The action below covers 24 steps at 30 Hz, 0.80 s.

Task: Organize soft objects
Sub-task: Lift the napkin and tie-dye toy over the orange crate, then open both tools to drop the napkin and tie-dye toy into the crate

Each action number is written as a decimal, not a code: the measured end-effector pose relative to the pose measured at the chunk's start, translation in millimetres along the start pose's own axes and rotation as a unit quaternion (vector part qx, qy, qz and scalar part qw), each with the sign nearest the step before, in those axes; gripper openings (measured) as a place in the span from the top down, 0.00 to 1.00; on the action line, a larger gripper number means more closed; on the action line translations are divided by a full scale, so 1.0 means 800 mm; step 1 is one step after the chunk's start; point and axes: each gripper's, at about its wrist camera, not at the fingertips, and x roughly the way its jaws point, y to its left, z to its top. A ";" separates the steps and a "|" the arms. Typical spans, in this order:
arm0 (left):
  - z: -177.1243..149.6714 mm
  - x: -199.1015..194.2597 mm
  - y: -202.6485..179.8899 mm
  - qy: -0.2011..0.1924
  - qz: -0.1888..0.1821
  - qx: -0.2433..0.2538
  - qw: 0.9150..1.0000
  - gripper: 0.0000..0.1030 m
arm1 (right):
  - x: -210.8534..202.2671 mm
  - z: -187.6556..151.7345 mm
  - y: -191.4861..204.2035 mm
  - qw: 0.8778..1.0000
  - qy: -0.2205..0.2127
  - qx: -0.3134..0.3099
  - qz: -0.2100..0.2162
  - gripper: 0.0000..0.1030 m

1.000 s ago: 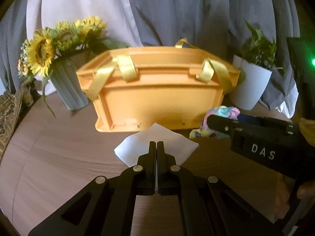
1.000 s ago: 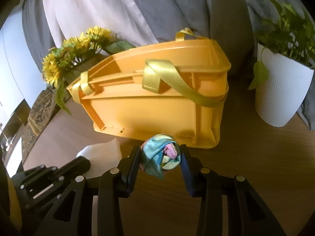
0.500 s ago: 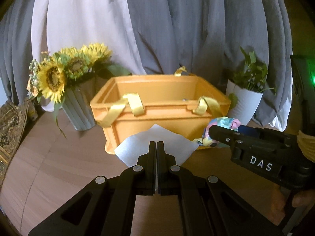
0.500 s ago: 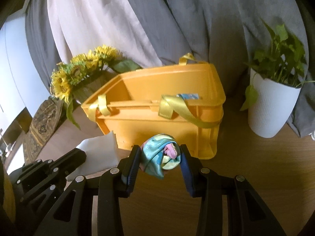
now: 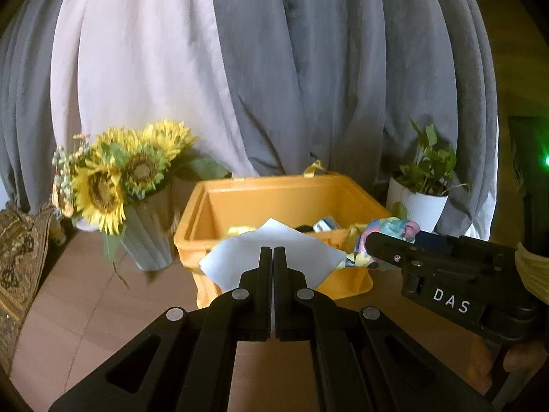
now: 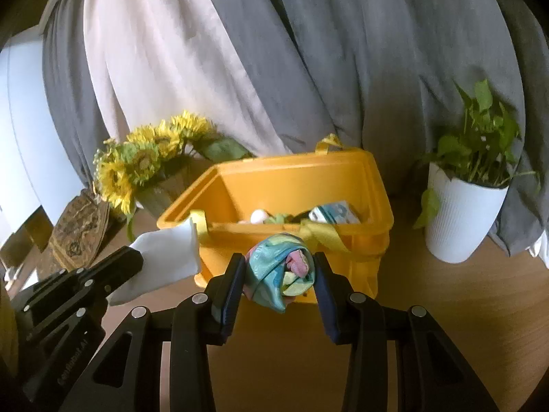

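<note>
- Left gripper (image 5: 273, 257): black jaws clenched flat on a thin white cloth sheet (image 5: 274, 255), held in front of the near wall of the yellow-orange plastic crate (image 5: 284, 199).
- Right gripper (image 6: 279, 274): blue-padded jaws grasping a rolled multicoloured fabric bundle (image 6: 281, 271), also before the crate's near wall.
- Only the right wrist view shows the crate's contents clearly: a pale round item, possibly a ball (image 6: 258, 216), and a teal printed packet (image 6: 334, 213).
- Behind the crate: sunflowers in a ribbed vase (image 5: 113, 185), a white potted plant (image 6: 459, 219), grey drapes (image 5: 308, 68).

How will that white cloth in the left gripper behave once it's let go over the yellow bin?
The white cloth looks thin and limp, so it would likely flutter down slowly. Pinched at one edge by the left gripper, it may unfold or catch on the yellow bin rim.
</note>
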 end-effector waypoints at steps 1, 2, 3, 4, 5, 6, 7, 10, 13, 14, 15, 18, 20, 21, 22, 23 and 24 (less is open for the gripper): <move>0.004 0.000 0.003 -0.003 -0.003 0.001 1.000 0.97 | -0.001 0.003 0.002 1.000 -0.004 0.001 -0.003 0.60; 0.007 0.000 0.004 -0.005 -0.005 0.003 1.000 0.97 | -0.001 0.006 0.004 1.000 -0.007 0.001 -0.004 0.60; 0.010 0.000 0.006 -0.007 -0.007 0.005 1.000 0.97 | -0.002 0.008 0.006 1.000 -0.010 0.002 -0.006 0.60; 0.015 0.001 0.009 -0.010 -0.010 0.007 1.000 0.97 | -0.003 0.012 0.008 1.000 -0.015 0.003 -0.009 0.60; 0.018 0.002 0.010 -0.012 -0.012 0.009 1.000 0.97 | -0.003 0.015 0.010 1.000 -0.017 0.004 -0.010 0.60; 0.022 0.003 0.013 -0.015 -0.014 0.011 1.000 0.97 | -0.003 0.018 0.011 1.000 -0.021 0.005 -0.011 0.60; 0.026 0.005 0.016 -0.018 -0.016 0.012 1.000 0.97 | -0.002 0.021 0.013 1.000 -0.025 0.006 -0.014 0.60; 0.037 0.009 0.022 -0.025 -0.021 0.018 0.999 0.97 | -0.001 0.029 0.017 0.999 -0.033 0.009 -0.017 0.60; 0.048 0.012 0.028 -0.033 -0.023 0.024 0.999 0.97 | 0.003 0.039 0.021 0.999 -0.043 0.009 -0.021 0.60; 0.051 0.014 0.030 -0.035 -0.025 0.025 0.999 0.97 | 0.004 0.043 0.022 0.999 -0.047 0.009 -0.024 0.60; 0.055 0.016 0.032 -0.037 -0.027 0.026 0.999 0.97 | 0.006 0.046 0.024 0.998 -0.050 0.009 -0.025 0.60; 0.063 0.022 0.037 -0.040 -0.031 0.029 0.998 0.97 | 0.010 0.055 0.027 0.998 -0.056 0.010 -0.029 0.60; 0.067 0.028 0.040 -0.043 -0.033 0.030 0.998 0.97 | 0.014 0.060 0.029 0.998 -0.059 0.010 -0.031 0.60; 0.069 0.032 0.042 -0.043 -0.034 0.029 0.998 0.97 | 0.016 0.063 0.030 0.998 -0.061 0.011 -0.033 0.60; 0.071 0.036 0.043 -0.043 -0.035 0.029 0.998 0.97 | 0.019 0.066 0.030 0.997 -0.062 0.011 -0.036 0.60; 0.072 0.041 0.044 -0.042 -0.037 0.028 0.998 0.97 | 0.021 0.067 0.029 0.997 -0.062 0.011 -0.036 0.60; 0.074 0.045 0.046 -0.042 -0.038 0.027 0.998 0.97 | 0.023 0.070 0.029 0.997 -0.062 0.011 -0.038 0.60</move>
